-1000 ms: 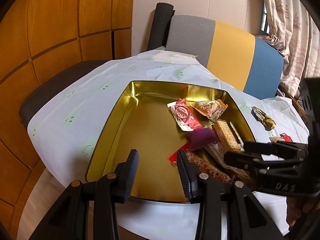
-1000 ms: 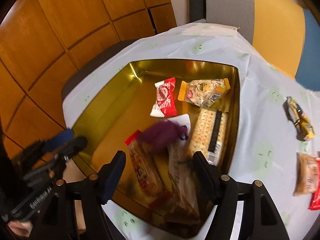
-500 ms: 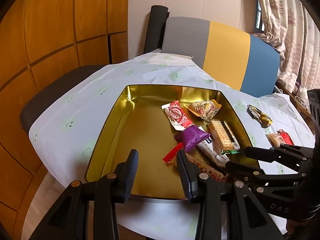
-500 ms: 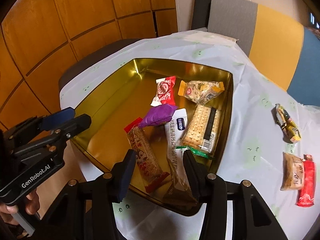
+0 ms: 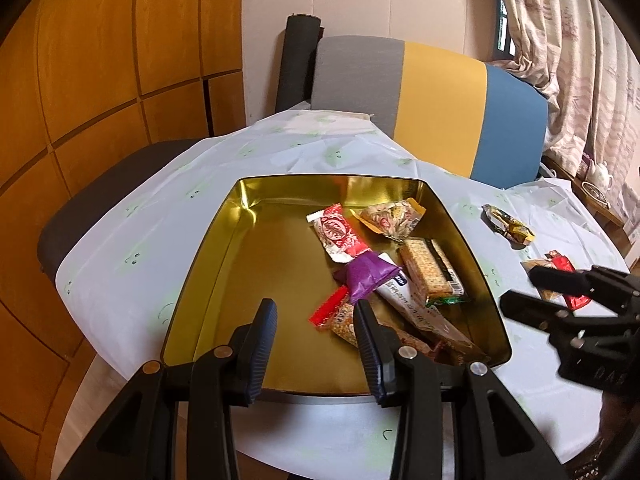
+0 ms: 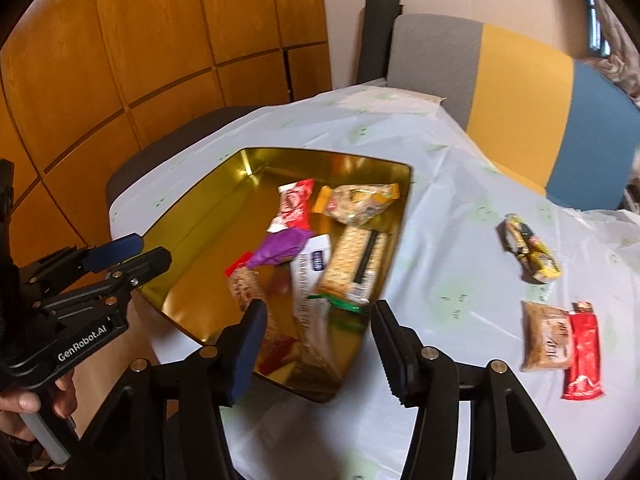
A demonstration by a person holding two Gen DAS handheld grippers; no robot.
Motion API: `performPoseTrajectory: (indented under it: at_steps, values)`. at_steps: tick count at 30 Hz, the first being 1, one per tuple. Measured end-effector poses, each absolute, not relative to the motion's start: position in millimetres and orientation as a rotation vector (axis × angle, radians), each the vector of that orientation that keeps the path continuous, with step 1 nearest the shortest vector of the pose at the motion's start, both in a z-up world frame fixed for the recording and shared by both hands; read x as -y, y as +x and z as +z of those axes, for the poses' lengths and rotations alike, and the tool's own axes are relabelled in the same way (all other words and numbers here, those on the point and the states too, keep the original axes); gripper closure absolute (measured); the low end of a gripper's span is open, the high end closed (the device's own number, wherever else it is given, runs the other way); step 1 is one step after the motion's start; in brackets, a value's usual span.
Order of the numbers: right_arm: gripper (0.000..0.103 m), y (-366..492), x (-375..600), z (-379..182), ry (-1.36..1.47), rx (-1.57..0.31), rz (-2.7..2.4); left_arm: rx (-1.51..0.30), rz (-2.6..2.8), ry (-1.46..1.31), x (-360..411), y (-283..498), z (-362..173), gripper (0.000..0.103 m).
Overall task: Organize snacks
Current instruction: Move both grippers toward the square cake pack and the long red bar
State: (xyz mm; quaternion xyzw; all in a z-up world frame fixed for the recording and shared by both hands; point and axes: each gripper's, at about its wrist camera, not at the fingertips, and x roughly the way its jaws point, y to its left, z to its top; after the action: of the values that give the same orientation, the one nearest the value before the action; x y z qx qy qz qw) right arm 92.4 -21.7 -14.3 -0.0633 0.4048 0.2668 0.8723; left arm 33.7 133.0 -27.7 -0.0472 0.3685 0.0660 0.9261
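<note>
**Q:** Snacks — where do they lie?

**A:** Most sit in the gold tin (image 5: 208, 264), along its right-hand half. At the far end: a red-and-white wafer packet (image 5: 338, 236) beside an orange-edged packet (image 5: 394, 220). Nearer: a purple wrapper (image 5: 366, 276) resting on a white sachet (image 5: 404, 300), with a cracker pack (image 5: 428, 272) just to the right. A red-ended bar (image 5: 340, 316) lies at the near end, partly hidden behind the left gripper's finger. Three pieces are outside the tin on the tablecloth (image 6: 460, 208): a yellow-and-black wrapper (image 6: 528, 254) well apart from the rim, and nearer the camera a tan packet (image 6: 546, 336) touching a red bar (image 6: 584, 350).

**Q:** How do the grippers stand?

**A:** The left gripper (image 5: 316, 316) hangs over the near rim of the tin, its jaws parted a little with nothing between them; no pad touches a snack. The right gripper (image 6: 318, 316) is over the tin's near right corner — its jaws have just been opening, and they stand apart and empty. The right wrist view is blurred around the tin. A hand (image 6: 24, 408) grips the left gripper's handle at the lower left of that view.

**Q:** And the surroundings?

**A:** A grey, yellow and blue chair back (image 5: 432, 96) stands behind the table, wood panelling (image 5: 100, 60) on the left, a curtain (image 5: 580, 52) on the right.
</note>
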Motion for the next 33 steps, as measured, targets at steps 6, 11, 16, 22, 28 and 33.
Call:
performPoseTrajectory:
  at_steps: [6, 11, 16, 22, 28, 33]
  values:
    - [0.039, 94, 69, -11, -0.111, -0.848, 0.477, -0.76, 0.113, -0.079, -124, 35, -27, 0.063]
    - [0.038, 99, 124, -17, -0.08, -0.89, 0.372, -0.764, 0.1, -0.075, -119, 37, -28, 0.063]
    - [0.038, 106, 200, -18, -0.026, -0.919, 0.221, -0.762, 0.09, -0.07, -114, 38, -26, 0.063]
    - [0.038, 118, 297, -11, 0.051, -0.922, -0.018, -0.743, 0.046, -0.028, -95, 42, -14, 0.063]
    - [0.038, 130, 362, -26, 0.172, -0.923, -0.19, -0.74, -0.049, 0.033, -59, 52, 0, 0.063]
    - [0.036, 131, 383, -29, 0.283, -0.928, -0.258, -0.763, -0.191, 0.095, -8, 70, 6, 0.063]
